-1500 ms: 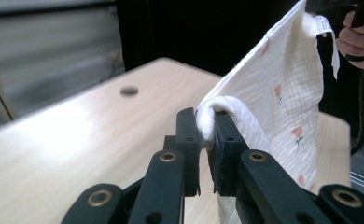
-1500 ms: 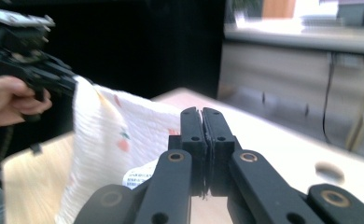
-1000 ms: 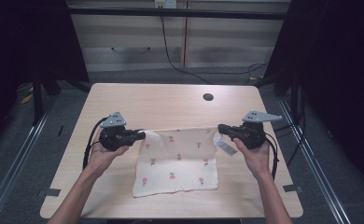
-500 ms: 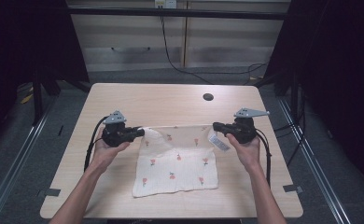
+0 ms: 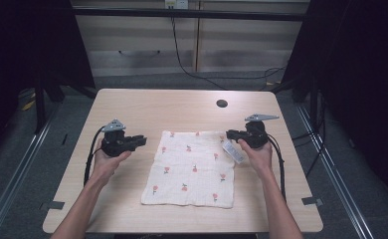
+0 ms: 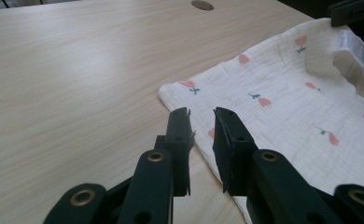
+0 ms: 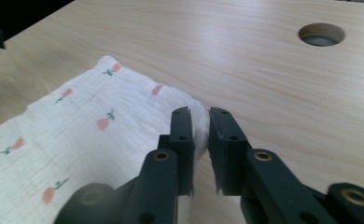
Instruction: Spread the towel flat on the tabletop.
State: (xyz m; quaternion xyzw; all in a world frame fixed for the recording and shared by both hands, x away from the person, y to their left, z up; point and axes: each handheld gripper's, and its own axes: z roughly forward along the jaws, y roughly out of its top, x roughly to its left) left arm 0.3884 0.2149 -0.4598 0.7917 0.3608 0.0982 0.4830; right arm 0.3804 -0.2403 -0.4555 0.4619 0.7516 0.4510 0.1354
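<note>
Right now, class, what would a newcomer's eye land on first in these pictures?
First, the white cloth with small red flowers, spread flat mid-table. Next, the two black grippers at its far corners: the right gripper has cloth between its jaws, while the left gripper is open just off the cloth's edge. A white tag sticks up near the right gripper.

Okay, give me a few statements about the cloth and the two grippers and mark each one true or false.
1. The cloth has a flower print. True.
2. The left gripper is clamped on the cloth. False: its jaws stand apart, holding nothing.
3. The right gripper has a cloth corner between its jaws. True.
4. The cloth hangs off the table. False: it lies wholly on the tabletop.
5. A round hole sits beyond the cloth. True.
</note>
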